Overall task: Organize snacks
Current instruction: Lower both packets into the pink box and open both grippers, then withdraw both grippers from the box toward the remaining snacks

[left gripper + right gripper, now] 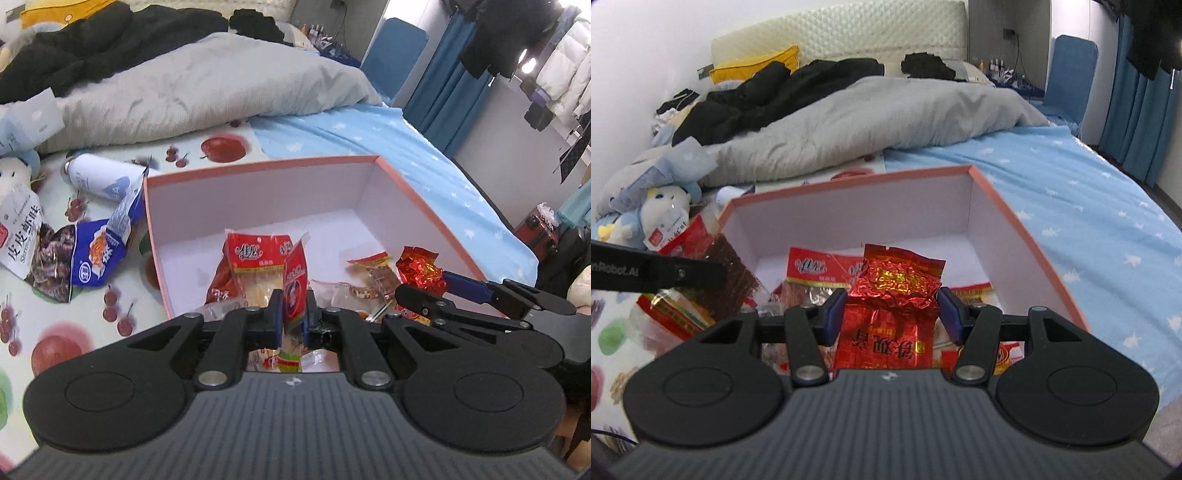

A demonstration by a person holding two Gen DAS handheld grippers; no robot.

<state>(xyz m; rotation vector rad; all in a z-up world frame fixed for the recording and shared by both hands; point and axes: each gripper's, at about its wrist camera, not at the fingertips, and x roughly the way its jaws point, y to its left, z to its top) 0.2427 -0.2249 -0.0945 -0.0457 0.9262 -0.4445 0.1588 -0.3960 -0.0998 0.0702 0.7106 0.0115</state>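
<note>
1. Snacks are being gathered into a pink-rimmed box (pixel 258 168) that sits open on the bed, so each packet is carried over its near wall and let go inside.
2. Left gripper (pixel 293 314) has its jaws narrowed right down on a thin red snack packet (pixel 295 280), held upright by its edge over the near part of the box; the edge-on pinch suits a flat sachet.
3. Right gripper (pixel 892 314) stands about half wide around a crinkled red foil pouch (pixel 890 325). The pads lie at the pouch's sides and appear to press on it, so I judge it held, though the contact is hard to confirm.
4. Inside the box, red-and-clear packets (pixel 255 266) already lie against the near wall and toward the near right corner; the far half of the floor is bare.
5. Outside, beside the box's left wall, a blue snack bag (pixel 96 254), a dark dried-snack bag (pixel 26 236) and a white can (pixel 99 177) lie on the fruit-print sheet (pixel 55 332), likely still to be sorted.
6. Bedding is soft and uneven: a grey duvet (pixel 879 118) is bunched behind the box, a blue star-print sheet (pixel 1089 192) runs along the right edge, with blue curtains (pixel 1137 110) beyond.
</note>
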